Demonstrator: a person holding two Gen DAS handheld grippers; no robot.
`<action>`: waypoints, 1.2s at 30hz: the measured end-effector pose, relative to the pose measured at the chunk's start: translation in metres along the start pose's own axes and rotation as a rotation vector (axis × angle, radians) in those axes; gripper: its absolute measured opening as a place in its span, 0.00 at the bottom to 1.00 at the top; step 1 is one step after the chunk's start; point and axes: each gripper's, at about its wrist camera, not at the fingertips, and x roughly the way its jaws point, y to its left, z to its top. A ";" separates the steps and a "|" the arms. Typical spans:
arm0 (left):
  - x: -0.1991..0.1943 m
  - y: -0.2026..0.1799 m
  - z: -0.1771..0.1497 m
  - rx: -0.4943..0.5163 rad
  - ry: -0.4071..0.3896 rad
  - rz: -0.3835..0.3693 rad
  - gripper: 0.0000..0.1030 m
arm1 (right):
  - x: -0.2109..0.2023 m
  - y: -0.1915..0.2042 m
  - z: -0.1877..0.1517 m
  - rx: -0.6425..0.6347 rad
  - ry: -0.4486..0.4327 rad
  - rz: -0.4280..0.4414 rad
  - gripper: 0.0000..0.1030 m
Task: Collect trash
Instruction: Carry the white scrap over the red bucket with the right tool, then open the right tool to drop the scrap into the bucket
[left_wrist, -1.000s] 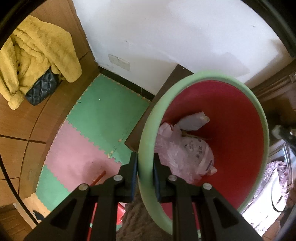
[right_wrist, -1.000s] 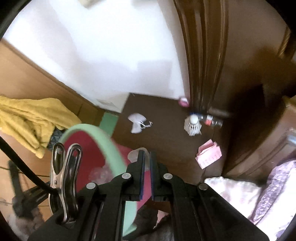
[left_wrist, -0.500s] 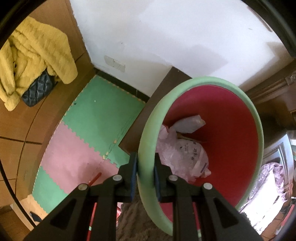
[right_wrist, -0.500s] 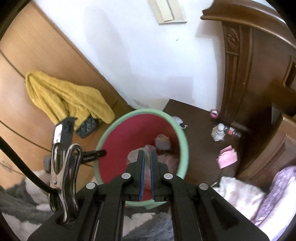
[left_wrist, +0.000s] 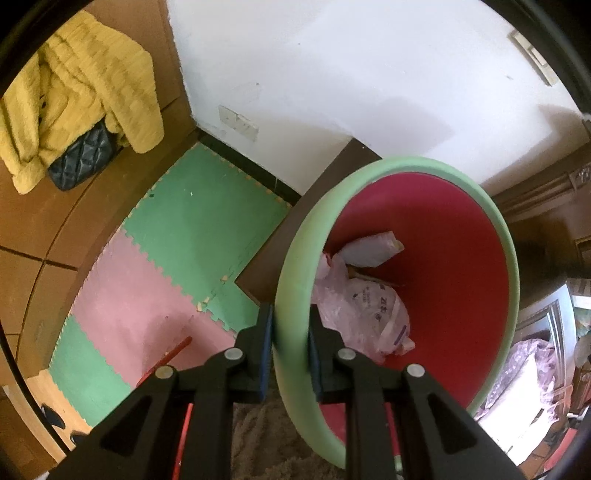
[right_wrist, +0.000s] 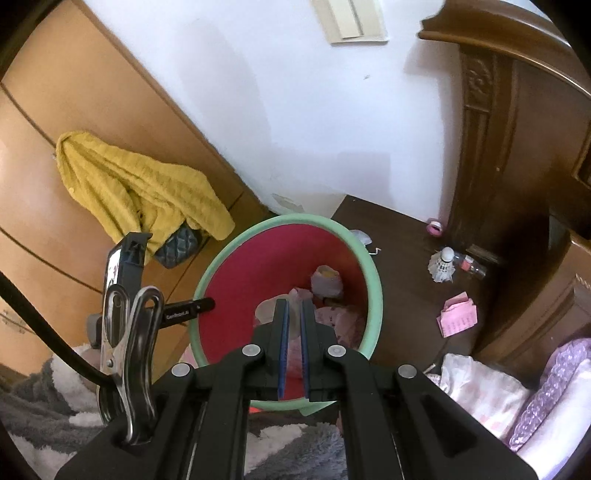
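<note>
My left gripper (left_wrist: 291, 317) is shut on the green rim of a red waste bin (left_wrist: 509, 251), one pad outside and one inside. In the bin lie a pink plastic bag (left_wrist: 365, 310) and a white wrapper (left_wrist: 369, 247). My right gripper (right_wrist: 292, 306) hangs above the bin (right_wrist: 373, 280), shut with nothing between its pads. On the dark floor to the right of the bin are a white tissue (right_wrist: 360, 236), a shuttlecock (right_wrist: 443, 264), a small bottle (right_wrist: 472, 266), a pink tape roll (right_wrist: 435, 227) and a folded pink paper (right_wrist: 458, 319).
A yellow garment (left_wrist: 74, 92) and a dark quilted bag (left_wrist: 81, 158) hang on the wooden cabinet at the left. Green and pink foam mats (left_wrist: 184, 240) cover the floor beside the bin. Carved wooden furniture (right_wrist: 517, 184) and purple bedding (right_wrist: 546, 387) stand at the right.
My right gripper has risen and rolled, from facing the floor litter beside the bin to hanging over its mouth. The left gripper keeps its hold on the rim, almost unmoved.
</note>
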 end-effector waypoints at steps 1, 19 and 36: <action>-0.001 0.001 -0.002 -0.008 0.002 0.003 0.17 | 0.002 0.002 0.001 -0.016 0.009 -0.001 0.07; -0.009 0.020 -0.013 -0.056 0.007 0.004 0.17 | 0.026 0.039 0.010 -0.159 0.035 0.024 0.07; -0.007 0.020 -0.014 -0.025 0.003 0.021 0.16 | 0.042 0.042 0.011 -0.138 0.079 0.026 0.07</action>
